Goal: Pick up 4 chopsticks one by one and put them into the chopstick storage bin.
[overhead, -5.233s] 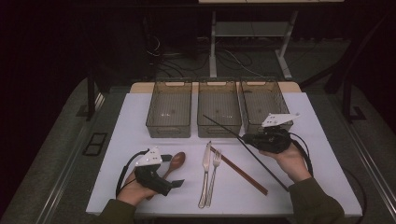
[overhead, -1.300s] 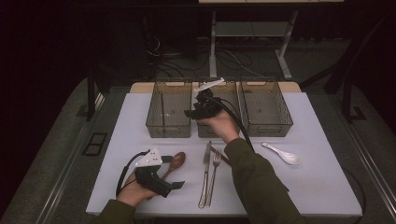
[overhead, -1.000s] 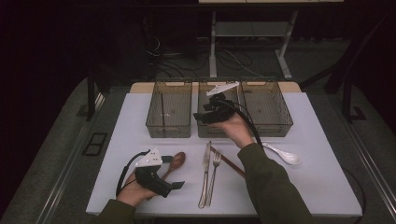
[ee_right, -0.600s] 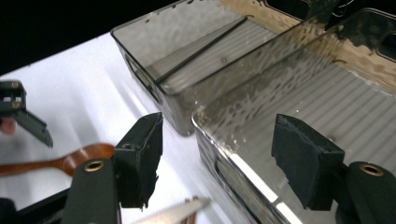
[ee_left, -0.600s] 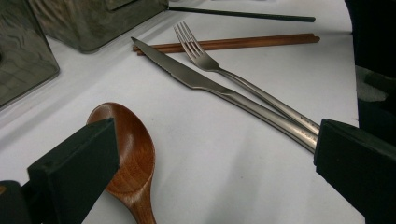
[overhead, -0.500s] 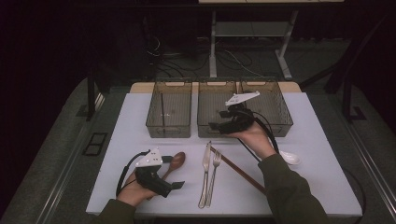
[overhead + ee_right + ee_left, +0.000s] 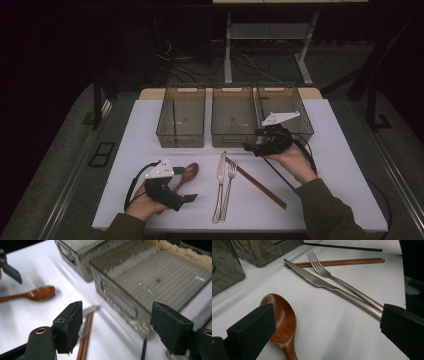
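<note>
Your three clear bins [image 7: 181, 120] [image 7: 232, 117] [image 7: 295, 112] look bare inside. Your right gripper [image 7: 116, 327], jaws just widened, grips nothing above the chopsticks [image 7: 86, 340]. Your left gripper [image 7: 324, 332] gapes empty beside the wooden spoon [image 7: 283, 322].

The high view looks forward and down over the whole table [image 7: 150, 135], while both gripper views sit low and close between their jaws, sharing the wooden spoon [image 7: 283, 320] and chopsticks [image 7: 86, 340].

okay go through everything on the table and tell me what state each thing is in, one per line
Three smoky clear plastic bins: upright, open-topped, look empty.
Brown wooden spoon: lying flat, bowl up.
Steel knife: flat, beside the fork.
Steel fork: flat, tines over the chopsticks.
Brown wooden chopsticks: flat, paired.
Left gripper: open.
Right gripper: open, holding nothing.
</note>
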